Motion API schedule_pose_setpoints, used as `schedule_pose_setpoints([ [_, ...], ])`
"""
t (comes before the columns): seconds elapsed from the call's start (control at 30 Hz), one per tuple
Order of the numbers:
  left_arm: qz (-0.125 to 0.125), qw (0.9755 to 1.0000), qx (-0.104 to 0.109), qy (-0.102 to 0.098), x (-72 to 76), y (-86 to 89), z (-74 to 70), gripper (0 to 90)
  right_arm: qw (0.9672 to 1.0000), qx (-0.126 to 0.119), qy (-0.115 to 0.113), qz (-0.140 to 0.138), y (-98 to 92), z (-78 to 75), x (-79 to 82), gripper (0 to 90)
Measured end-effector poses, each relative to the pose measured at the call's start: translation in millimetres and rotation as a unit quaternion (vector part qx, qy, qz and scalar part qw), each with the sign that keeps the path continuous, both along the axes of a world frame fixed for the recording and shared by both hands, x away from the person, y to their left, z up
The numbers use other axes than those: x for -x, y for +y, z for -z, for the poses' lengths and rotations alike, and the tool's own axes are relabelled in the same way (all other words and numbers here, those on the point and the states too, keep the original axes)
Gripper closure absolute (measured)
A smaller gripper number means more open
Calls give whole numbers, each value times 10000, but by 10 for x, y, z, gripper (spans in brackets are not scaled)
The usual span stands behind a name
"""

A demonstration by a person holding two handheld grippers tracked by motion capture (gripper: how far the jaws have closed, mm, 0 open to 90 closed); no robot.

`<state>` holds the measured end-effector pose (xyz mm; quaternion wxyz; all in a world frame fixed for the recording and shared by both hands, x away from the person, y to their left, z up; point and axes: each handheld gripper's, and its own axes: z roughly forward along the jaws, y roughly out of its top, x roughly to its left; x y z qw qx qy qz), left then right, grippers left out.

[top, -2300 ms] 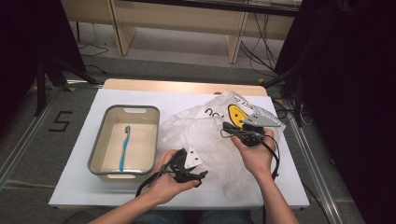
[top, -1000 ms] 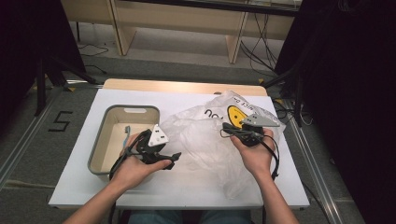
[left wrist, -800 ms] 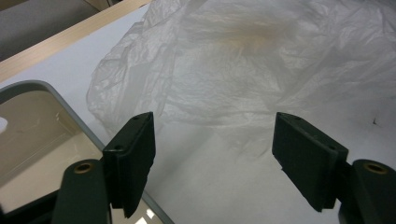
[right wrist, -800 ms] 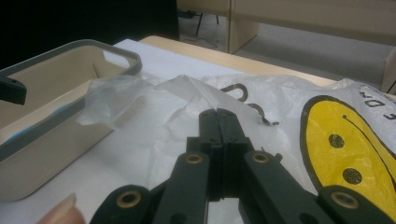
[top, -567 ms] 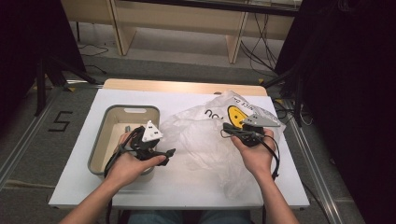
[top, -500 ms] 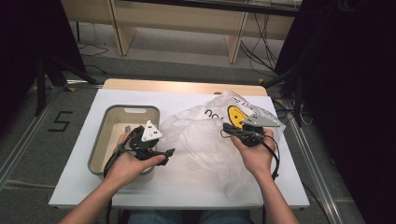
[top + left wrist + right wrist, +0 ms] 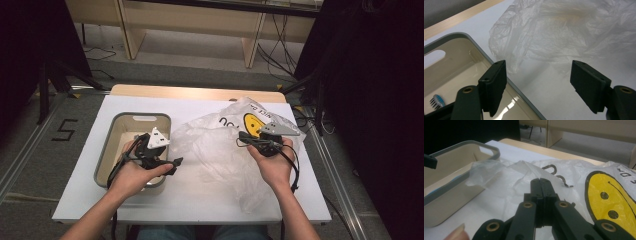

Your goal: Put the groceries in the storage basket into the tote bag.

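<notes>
A grey-rimmed beige tub stands at the table's left. A blue-and-white toothbrush head lies inside it. My left gripper hovers over the tub's right rim, pointing toward the crumpled clear plastic bag. Its jaws stand open with nothing between them. My right gripper lies on the bag beside the bag's yellow smiley print, jaws shut. Whether film is pinched between them I cannot tell.
The white table top has bare room along its front edge. A wooden strip borders the far side. The floor to the left bears a taped "5". Black cables trail from both grippers.
My left hand has carried its gripper from the table's front middle leftward and back to the tub's right rim, covering the toothbrush in the high view. The right hand has kept still.
</notes>
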<state>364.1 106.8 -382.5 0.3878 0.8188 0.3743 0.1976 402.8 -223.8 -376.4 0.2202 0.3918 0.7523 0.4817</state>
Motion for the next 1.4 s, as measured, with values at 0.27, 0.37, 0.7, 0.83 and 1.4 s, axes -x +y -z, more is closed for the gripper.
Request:
schedule_pose_setpoints([
  [0.27, -208, 9998, -25, 68, -36, 98, -42, 294, 10000, 2, -14, -47, 3, 5, 9, 900],
  [0.37, -287, 9995, -45, 116, -58, 159, -58, 293, 10000, -20, -14, -45, -7, 4, 17, 900],
  [0.7, -562, 9980, -115, 255, -137, 361, -63, 294, 10000, -28, -6, -59, 0, 5, 22, 900],
  [0.83, -579, 9974, -222, 372, -167, 404, -36, 296, 10000, -43, 1, -49, -3, 5, 21, 900],
  [1.4, -1279, 9876, -483, 772, -453, 674, 227, 332, 10000, 1, 22, -55, 5, 17, 25, 900],
])
